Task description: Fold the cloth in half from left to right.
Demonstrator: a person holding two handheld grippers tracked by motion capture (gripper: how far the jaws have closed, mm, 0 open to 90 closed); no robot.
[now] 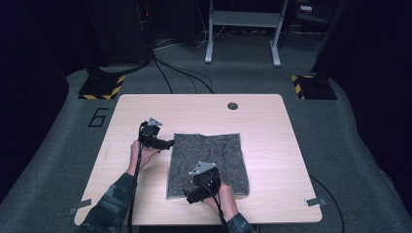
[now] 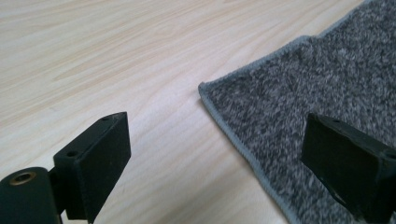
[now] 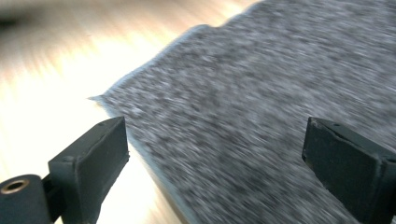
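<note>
A grey speckled carpet square (image 1: 209, 162) lies flat on the wooden table (image 1: 272, 126). My left gripper (image 1: 170, 143) is open at the square's far left corner; in its own view one jaw stands over bare wood and the other over the carpet (image 2: 322, 88), with the grey hem between them. My right gripper (image 1: 190, 198) is open over the near left corner of the carpet (image 3: 261, 107); that view is blurred by motion. Nothing is held in either gripper.
A dark round grommet (image 1: 232, 106) sits near the table's far edge. Cables trail from both grippers over the near edge. Beyond the table the floor holds cables, a metal stand (image 1: 243, 29) and striped black-and-yellow bases (image 1: 102, 87).
</note>
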